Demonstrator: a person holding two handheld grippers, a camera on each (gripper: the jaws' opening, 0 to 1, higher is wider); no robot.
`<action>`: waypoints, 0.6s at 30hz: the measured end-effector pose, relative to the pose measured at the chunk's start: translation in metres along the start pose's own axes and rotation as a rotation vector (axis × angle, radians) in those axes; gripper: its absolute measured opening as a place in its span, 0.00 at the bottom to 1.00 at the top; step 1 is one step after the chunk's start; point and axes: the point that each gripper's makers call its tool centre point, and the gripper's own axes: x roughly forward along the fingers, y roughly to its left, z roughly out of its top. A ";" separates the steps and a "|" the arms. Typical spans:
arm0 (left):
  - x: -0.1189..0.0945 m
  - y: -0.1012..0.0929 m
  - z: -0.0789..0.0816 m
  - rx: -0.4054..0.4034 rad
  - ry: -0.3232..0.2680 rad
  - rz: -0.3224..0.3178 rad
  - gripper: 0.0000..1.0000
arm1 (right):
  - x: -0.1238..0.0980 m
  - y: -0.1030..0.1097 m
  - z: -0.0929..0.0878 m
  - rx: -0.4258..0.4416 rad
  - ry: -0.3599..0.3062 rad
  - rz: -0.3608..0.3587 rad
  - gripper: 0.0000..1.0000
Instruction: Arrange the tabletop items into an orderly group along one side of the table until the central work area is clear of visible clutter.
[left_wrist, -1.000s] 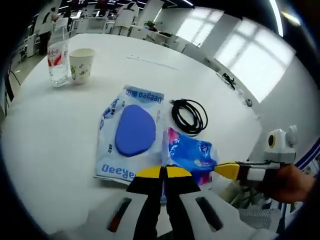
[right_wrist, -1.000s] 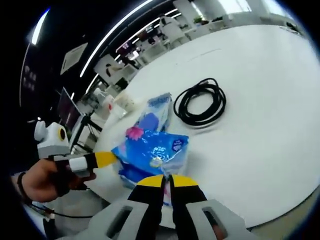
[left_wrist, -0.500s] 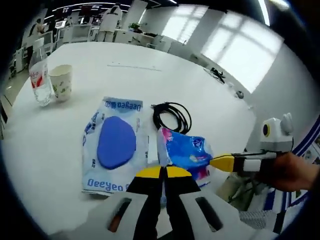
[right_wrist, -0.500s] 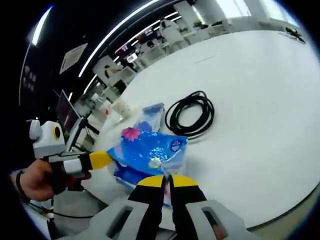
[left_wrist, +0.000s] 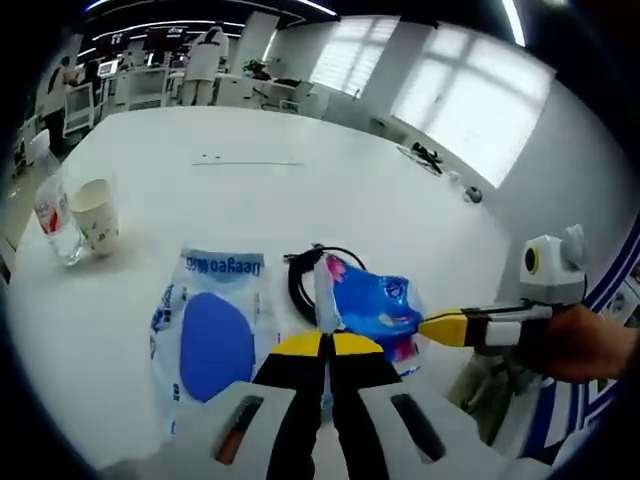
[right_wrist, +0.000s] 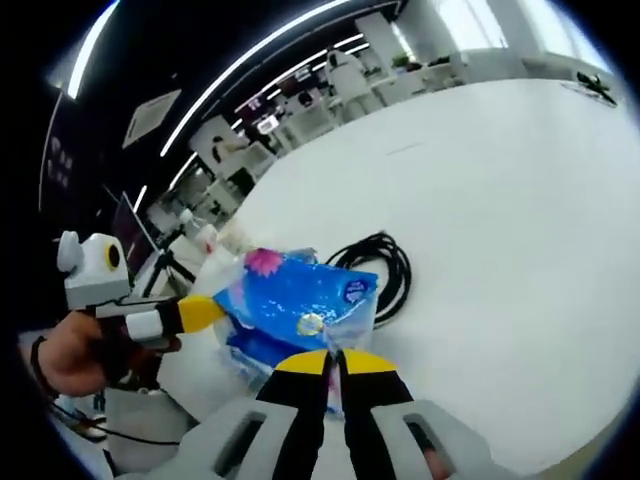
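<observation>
Tissue pack: you hold the blue tissue pack (left_wrist: 372, 308) between both tools, lifted off the white table (left_wrist: 250, 190); in the right gripper view (right_wrist: 295, 300) it hangs above the cable.
Left gripper: your left gripper (left_wrist: 325, 345) is clenched on the pack's near edge, yellow tips pressed together.
Right gripper: your right gripper (right_wrist: 335, 358) is pinched on the pack's clear plastic corner; in the left gripper view it comes in from the right (left_wrist: 440, 326), its yellow tip touching the pack, your hand (left_wrist: 575, 345) behind it.
Change: a second ago the pack lay lower, beside the cable; now it sits higher and overlaps the black cable coil (left_wrist: 305, 280). Both grips have stayed closed throughout.
Cable: in the right gripper view the coil (right_wrist: 385, 270) lies on the table, partly behind the pack.
Writing: the flat clear bag (left_wrist: 205, 335) with a blue oval pad inside reads "Deegeo" along its top edge. The pack's print is too small to read.
Far items: a water bottle (left_wrist: 50, 205) with a red label and a paper cup (left_wrist: 95, 212) stand just beside each other near the table's left edge.
Open room: the table's middle and far side are bare white surface. The near edge runs just under your tools.
Background: office desks and bright windows lie beyond the table.
</observation>
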 end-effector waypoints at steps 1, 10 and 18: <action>0.001 -0.002 0.004 0.005 -0.004 -0.001 0.00 | 0.002 -0.003 0.006 -0.001 -0.002 0.001 0.00; 0.014 0.001 0.021 0.001 -0.014 -0.007 0.00 | 0.010 -0.011 0.022 -0.024 -0.008 0.002 0.00; 0.024 0.001 0.033 -0.024 -0.026 -0.022 0.00 | 0.023 -0.022 0.038 -0.021 -0.006 -0.002 0.00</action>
